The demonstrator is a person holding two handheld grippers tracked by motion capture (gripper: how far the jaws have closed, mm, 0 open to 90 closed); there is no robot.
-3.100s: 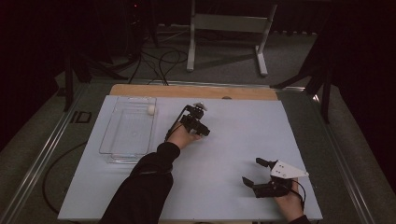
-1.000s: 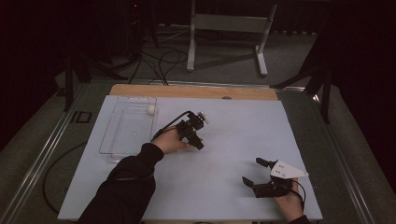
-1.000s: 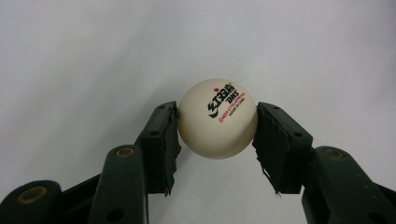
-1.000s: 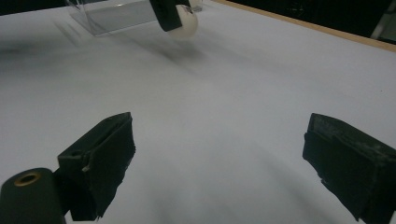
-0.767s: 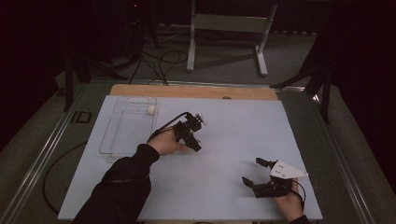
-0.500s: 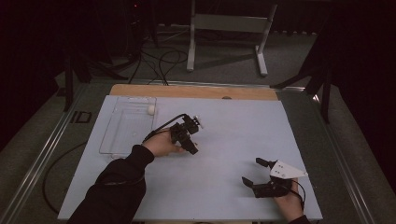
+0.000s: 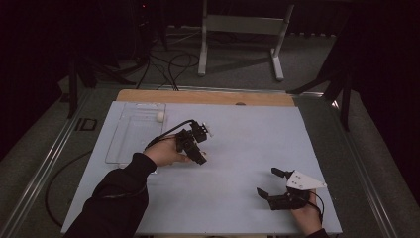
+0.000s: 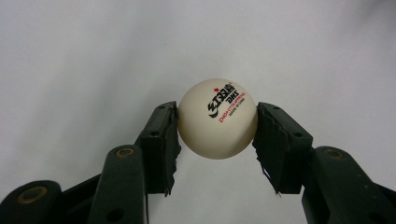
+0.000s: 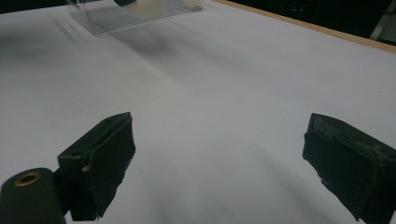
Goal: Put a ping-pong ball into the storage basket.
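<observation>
High view showed the left tool (image 7: 202,157) carried back from mid-surface toward the clear tray (image 7: 130,148), where another ball (image 7: 160,116) lay at the far end; the right tool (image 7: 272,184) rested, unmoved, on the white surface (image 7: 237,188). Left gripper view had a white ball (image 8: 217,118) pinched between both pads, lifted off the surface, likely bound for the tray. Right gripper view showed its jaws spread, nothing between them.

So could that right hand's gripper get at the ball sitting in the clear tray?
Probably yes. The right gripper is open with nothing between its jaws, and bare table lies between it and the clear tray; the ball sits at the far end, a long diagonal reach.
</observation>
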